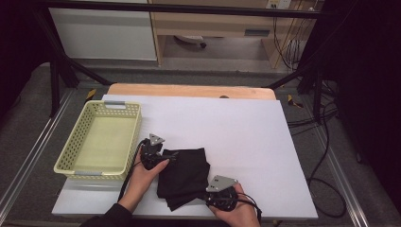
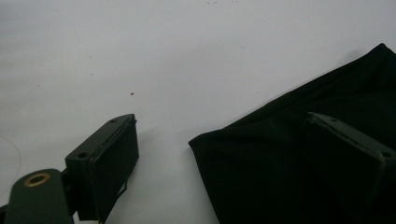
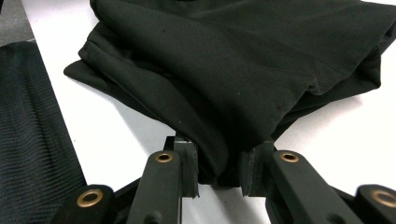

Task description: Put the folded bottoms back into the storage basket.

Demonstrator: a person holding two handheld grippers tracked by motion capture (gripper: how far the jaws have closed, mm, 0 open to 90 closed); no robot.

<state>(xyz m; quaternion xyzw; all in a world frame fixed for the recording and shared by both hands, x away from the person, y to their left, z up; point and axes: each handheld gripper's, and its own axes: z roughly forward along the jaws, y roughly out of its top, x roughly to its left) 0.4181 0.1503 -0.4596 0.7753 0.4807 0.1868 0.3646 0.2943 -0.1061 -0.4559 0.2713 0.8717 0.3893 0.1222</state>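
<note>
From above, the folded black cloth (image 1: pixel 183 177) lies on the white table top (image 1: pixel 246 137) near the person's edge, with the pale yellow perforated plastic basket (image 1: pixel 99 141) well apart on its left side and standing empty. That overhead picture places both tools but not their jaws; the two gripper views supply those. The right gripper view looks along the right gripper (image 3: pixel 218 175), whose two jaws are pinched in on a bunched fold of the cloth's near edge, the fabric squeezed between the pads and rising away in soft layers. The left gripper view shows the left gripper (image 2: pixel 243 154) with its jaws spread wide: one jaw stands over bare white table, the other lies against or over the dark cloth, and the cloth's corner sits between them unpinched. In the high view the left hand (image 1: pixel 144 177) reaches in from the bottom edge to the cloth's left side, its forearm angled up and to the right, while the right hand (image 1: pixel 239 213) sits low at the cloth's near right corner, partly cut off by the picture's bottom edge. Black jaw against black fabric makes the far left jaw's contact hard to judge.
</note>
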